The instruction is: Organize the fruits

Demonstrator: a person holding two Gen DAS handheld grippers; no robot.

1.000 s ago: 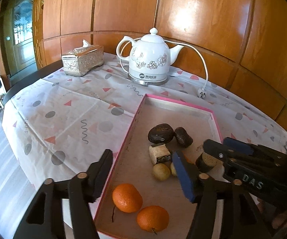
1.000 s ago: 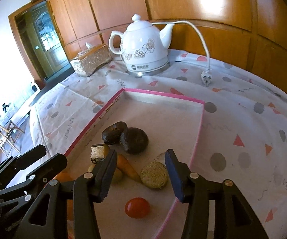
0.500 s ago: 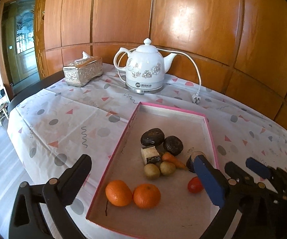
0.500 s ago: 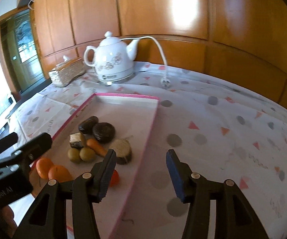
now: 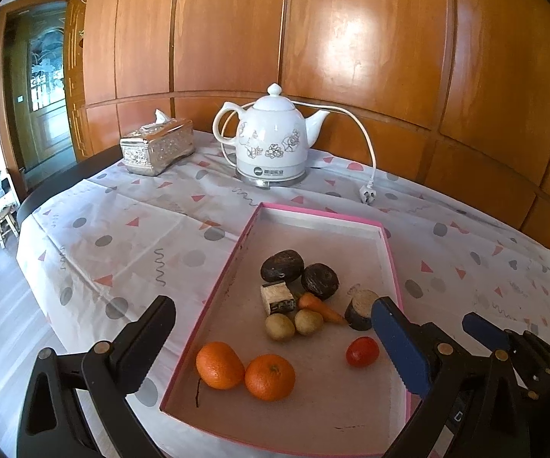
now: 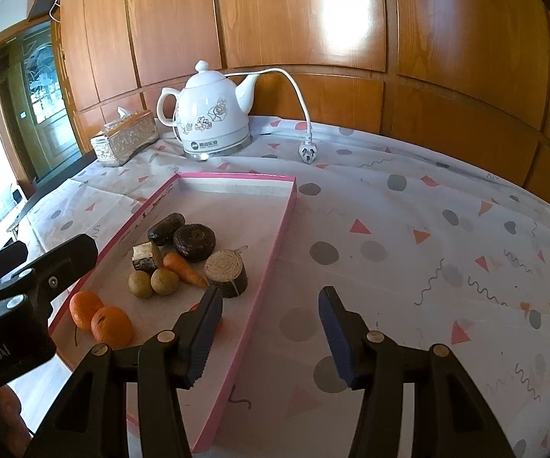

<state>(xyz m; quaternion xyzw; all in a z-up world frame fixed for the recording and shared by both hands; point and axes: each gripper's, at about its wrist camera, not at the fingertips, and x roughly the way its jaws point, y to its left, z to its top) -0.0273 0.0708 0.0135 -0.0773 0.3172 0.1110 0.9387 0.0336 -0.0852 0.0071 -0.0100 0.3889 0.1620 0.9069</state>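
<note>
A pink-rimmed shallow tray (image 5: 389, 252) (image 6: 271, 263) holds two oranges (image 5: 219, 364) (image 6: 110, 326), a small red tomato (image 5: 362, 351), a carrot (image 5: 319, 305) (image 6: 183, 269), two yellow-green round fruits (image 5: 279, 326) (image 6: 140, 284), two dark round fruits (image 5: 282, 265) (image 6: 194, 242), a cube piece (image 5: 277, 297) and a cut stump-like piece (image 6: 226, 273). My left gripper (image 5: 275, 337) is open and empty, above the tray's near end. My right gripper (image 6: 271, 322) is open and empty, over the tray's right rim. It also shows in the left wrist view (image 5: 477, 328).
A white flowered electric kettle (image 5: 271, 141) (image 6: 214, 114) stands at the back, its cord and plug (image 5: 366, 195) (image 6: 308, 152) on the patterned tablecloth. A silver tissue box (image 5: 156, 149) (image 6: 126, 143) stands left of it. Wooden wall panels lie behind. The table edge drops off at the left.
Both grippers have pulled back and up from the tray, so more of the table shows. The left gripper's jaws have opened wider. The fruits have not moved.
</note>
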